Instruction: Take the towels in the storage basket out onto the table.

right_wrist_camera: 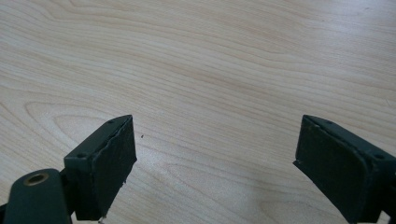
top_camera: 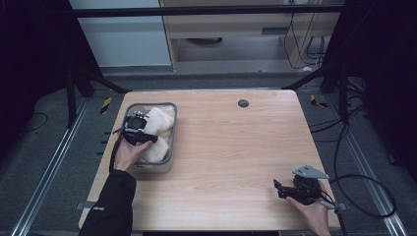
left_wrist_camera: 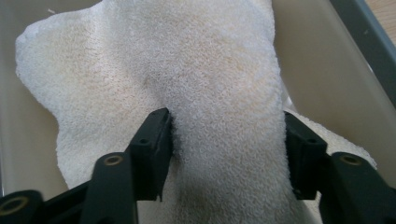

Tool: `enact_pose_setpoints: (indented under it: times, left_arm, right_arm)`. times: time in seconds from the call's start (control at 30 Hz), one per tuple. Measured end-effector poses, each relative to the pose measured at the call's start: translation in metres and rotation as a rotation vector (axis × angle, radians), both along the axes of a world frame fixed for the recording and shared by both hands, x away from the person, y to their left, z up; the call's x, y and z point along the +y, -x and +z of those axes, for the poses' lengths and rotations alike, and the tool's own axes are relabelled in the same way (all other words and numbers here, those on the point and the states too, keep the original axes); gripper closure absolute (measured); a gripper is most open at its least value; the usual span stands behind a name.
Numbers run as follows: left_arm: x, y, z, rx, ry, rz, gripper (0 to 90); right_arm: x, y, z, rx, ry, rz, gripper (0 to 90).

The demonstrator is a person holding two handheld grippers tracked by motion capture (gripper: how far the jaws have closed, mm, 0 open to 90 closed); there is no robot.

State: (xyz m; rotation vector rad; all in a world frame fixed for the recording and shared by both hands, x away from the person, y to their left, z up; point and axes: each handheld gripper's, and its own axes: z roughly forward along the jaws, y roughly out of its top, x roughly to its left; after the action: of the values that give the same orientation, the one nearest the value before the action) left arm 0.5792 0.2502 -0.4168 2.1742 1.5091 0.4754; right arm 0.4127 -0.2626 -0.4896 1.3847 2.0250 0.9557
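Left tongs [left_wrist_camera: 226, 140] down inside grey bin [top_camera: 171, 129] at counter's [top_camera: 236, 147] left side, jaws straddling a raised fold of cream towel [left_wrist_camera: 187, 70], pads touching the cloth on both sides but not squeezed together. Right tongs [right_wrist_camera: 215, 154] low over bare wood near the front right corner, jaws wide apart, holding nothing.

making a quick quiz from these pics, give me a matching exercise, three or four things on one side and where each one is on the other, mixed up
Things:
1. white towel
2. grey bin
3. left gripper
4. right gripper

Places or states:
A. jaws wide apart above bare wood, near right corner
B. lies inside the bin
C. stands on the table's left side
D. jaws either side of a towel fold

Pairs: 1-B, 2-C, 3-D, 4-A
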Motion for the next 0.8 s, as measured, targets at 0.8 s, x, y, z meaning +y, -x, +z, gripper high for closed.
enact_pose_setpoints:
  times: [0.8]
  left_arm:
    - [0.011, 0.008, 0.012, -0.021, 0.017, 0.021, 68.8]
  right_arm:
    - [0.000, 0.000, 0.000, 0.002, -0.004, 0.001, 12.1]
